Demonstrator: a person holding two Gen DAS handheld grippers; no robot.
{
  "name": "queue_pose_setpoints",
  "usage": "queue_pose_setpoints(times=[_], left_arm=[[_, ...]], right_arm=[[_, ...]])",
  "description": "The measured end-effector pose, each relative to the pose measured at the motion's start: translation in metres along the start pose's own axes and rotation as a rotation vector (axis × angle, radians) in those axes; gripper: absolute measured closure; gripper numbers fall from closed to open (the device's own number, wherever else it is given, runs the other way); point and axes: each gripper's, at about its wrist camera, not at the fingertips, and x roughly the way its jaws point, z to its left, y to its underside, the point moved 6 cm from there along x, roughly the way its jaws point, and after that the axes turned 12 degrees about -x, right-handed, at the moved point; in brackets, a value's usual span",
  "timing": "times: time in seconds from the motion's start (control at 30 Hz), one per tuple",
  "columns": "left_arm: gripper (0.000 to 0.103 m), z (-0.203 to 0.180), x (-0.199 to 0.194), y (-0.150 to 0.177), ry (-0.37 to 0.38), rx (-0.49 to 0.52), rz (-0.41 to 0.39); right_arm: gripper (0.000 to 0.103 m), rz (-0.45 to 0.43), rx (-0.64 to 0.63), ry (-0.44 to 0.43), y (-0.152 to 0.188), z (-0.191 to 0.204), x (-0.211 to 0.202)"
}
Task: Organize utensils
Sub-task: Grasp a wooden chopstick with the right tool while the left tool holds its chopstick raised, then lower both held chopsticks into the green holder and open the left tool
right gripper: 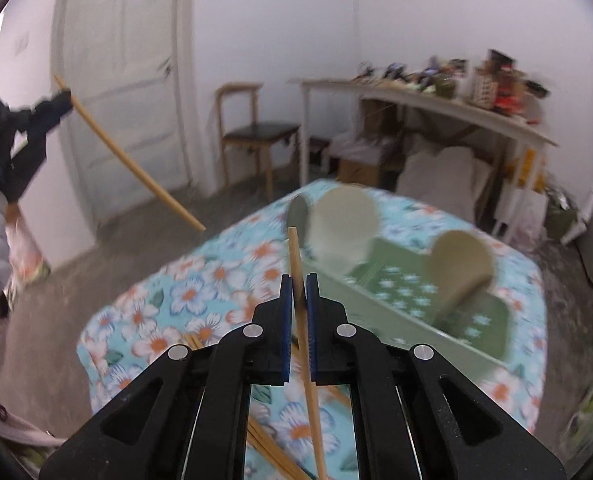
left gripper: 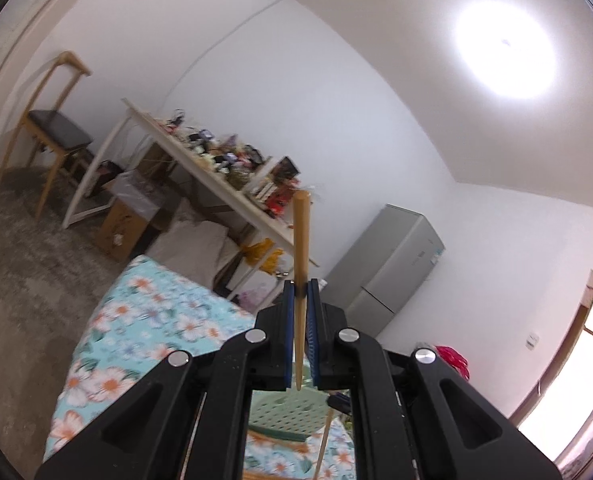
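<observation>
My left gripper (left gripper: pixel 301 286) is shut on a wooden chopstick (left gripper: pixel 301 236) and holds it up in the air, tilted away from the table. It also shows far left in the right wrist view (right gripper: pixel 54 106), with its chopstick (right gripper: pixel 128 160) slanting down. My right gripper (right gripper: pixel 298 282) is shut on another wooden chopstick (right gripper: pixel 296 256) above the floral tablecloth (right gripper: pixel 184 292). A green perforated utensil tray (right gripper: pixel 400 284) holding two pale scoops (right gripper: pixel 346 220) lies ahead to the right. Several loose chopsticks (right gripper: pixel 268 444) lie on the cloth under the right gripper.
A long white shelf table (right gripper: pixel 436 108) crowded with small items stands at the back wall. A wooden chair (right gripper: pixel 252 136) stands by the door (right gripper: pixel 124 80). Cardboard boxes (left gripper: pixel 124 224) sit under the shelf. A grey fridge (left gripper: pixel 388 264) stands in the corner.
</observation>
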Motion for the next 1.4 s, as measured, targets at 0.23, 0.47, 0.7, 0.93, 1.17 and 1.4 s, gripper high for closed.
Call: queue_pose_setpoints(times=[0.23, 0.47, 0.7, 0.93, 1.17, 1.4], left_arm=[[0.098, -0.031, 0.047, 0.009, 0.052, 0.034, 0.066], [0.098, -0.043, 0.101, 0.023, 0.048, 0.082, 0.122], [0.098, -0.041, 0.158, 0.051, -0.043, 0.179, 0.201], [0.097, -0.029, 0.196, 0.082, -0.140, 0.272, 0.276], [0.097, -0.010, 0.217, 0.112, -0.172, 0.270, 0.342], [0.081, -0.008, 0.207, 0.114, -0.152, 0.268, 0.338]], right_arm=[[0.099, -0.083, 0.122, 0.067, 0.007, -0.039, -0.049], [0.099, -0.189, 0.190, 0.085, 0.000, -0.064, -0.085], [0.099, -0.319, 0.234, 0.056, -0.024, -0.091, -0.119], [0.099, -0.413, 0.224, 0.054, -0.053, -0.105, -0.136], [0.099, -0.466, 0.178, 0.079, -0.077, -0.106, -0.132], [0.099, -0.458, 0.157, 0.088, -0.086, -0.110, -0.099]])
